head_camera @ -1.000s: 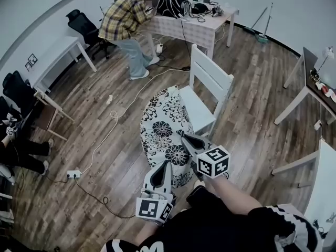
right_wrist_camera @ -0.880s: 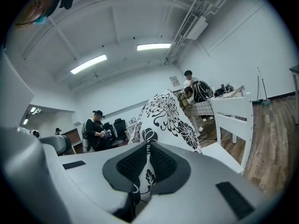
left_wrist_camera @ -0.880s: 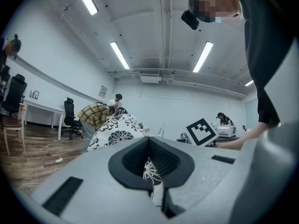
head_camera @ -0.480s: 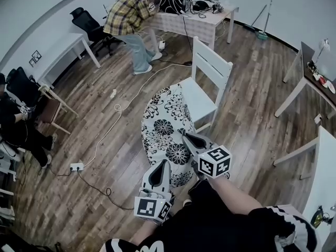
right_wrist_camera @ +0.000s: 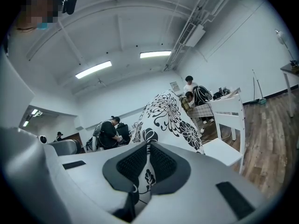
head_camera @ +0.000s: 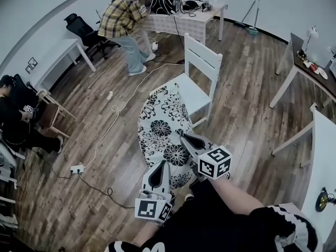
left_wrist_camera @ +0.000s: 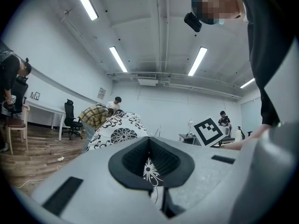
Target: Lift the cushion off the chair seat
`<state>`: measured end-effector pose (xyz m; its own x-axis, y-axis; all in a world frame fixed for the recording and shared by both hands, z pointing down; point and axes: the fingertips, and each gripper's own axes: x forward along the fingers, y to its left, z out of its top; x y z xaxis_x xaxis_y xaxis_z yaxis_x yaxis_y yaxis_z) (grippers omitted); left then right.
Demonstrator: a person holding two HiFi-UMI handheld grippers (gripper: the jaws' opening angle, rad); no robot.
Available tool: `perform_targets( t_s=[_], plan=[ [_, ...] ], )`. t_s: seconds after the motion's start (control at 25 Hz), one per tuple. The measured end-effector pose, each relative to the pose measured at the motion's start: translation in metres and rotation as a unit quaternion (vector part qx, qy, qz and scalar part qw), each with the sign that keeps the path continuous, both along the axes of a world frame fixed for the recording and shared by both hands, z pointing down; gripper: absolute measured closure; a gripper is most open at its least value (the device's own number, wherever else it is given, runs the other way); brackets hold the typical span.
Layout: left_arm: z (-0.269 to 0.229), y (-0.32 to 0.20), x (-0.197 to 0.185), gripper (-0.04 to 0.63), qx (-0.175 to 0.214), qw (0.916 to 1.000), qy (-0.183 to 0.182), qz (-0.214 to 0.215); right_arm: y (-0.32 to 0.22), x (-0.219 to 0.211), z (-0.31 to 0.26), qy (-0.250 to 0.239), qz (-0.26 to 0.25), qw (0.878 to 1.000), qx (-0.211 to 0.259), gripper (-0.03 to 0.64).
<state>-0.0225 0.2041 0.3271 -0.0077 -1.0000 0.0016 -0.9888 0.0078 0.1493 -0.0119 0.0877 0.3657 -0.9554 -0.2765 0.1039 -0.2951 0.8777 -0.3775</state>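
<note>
A white cushion (head_camera: 161, 127) printed with black flowers hangs in the air between me and the white chair (head_camera: 202, 83). It is off the seat (head_camera: 189, 96), whose pale top is mostly bare. My left gripper (head_camera: 163, 164) is shut on the cushion's near edge, and the fabric (left_wrist_camera: 149, 171) is pinched between its jaws. My right gripper (head_camera: 184, 137) is shut on the same edge further right, with the cushion cloth (right_wrist_camera: 145, 171) squeezed between its pads. The cushion (right_wrist_camera: 166, 118) rises ahead of both grippers.
A cable (head_camera: 113, 119) and a power strip (head_camera: 76, 168) lie on the wooden floor to the left. A person in a plaid shirt (head_camera: 122, 17) bends over a table (head_camera: 184, 20) at the back. More tables (head_camera: 302, 70) stand on the right, and a seated person (head_camera: 16, 117) at the left.
The chair now lies further from the cushion and grippers than a second ago, and more of its seat shows. Both grippers keep their hold on the cushion.
</note>
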Motion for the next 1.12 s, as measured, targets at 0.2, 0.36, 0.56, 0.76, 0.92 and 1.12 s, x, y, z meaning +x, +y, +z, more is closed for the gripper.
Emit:
perform_targets(
  t_s=[0.2, 0.36, 0.56, 0.76, 0.92, 1.12],
  plan=[
    [-0.007, 0.008, 0.01, 0.594, 0.009, 1.0, -0.003, 0.002, 0.011, 0.011, -0.009, -0.008, -0.002, 1.0, 0.004, 0.583],
    [-0.013, 0.007, 0.019, 0.594, 0.011, 0.9999, -0.007, 0.003, 0.011, 0.021, -0.016, -0.013, -0.003, 1.0, 0.006, 0.583],
    [-0.015, 0.011, 0.034, 0.594, 0.013, 0.9999, -0.009, -0.005, 0.017, 0.035, -0.016, 0.0, -0.008, 1.0, 0.024, 0.583],
    [-0.009, 0.016, 0.078, 0.594, 0.002, 1.0, 0.0, -0.001, 0.028, 0.068, -0.016, 0.006, -0.019, 0.999, 0.027, 0.583],
    [-0.006, 0.022, 0.108, 0.594, -0.003, 1.0, 0.003, -0.001, 0.038, 0.096, -0.017, 0.004, -0.026, 0.999, 0.021, 0.583],
    [-0.007, 0.03, 0.144, 0.594, -0.006, 1.0, 0.004, -0.004, 0.053, 0.132, -0.026, -0.005, -0.036, 0.999, 0.022, 0.583]
  ],
)
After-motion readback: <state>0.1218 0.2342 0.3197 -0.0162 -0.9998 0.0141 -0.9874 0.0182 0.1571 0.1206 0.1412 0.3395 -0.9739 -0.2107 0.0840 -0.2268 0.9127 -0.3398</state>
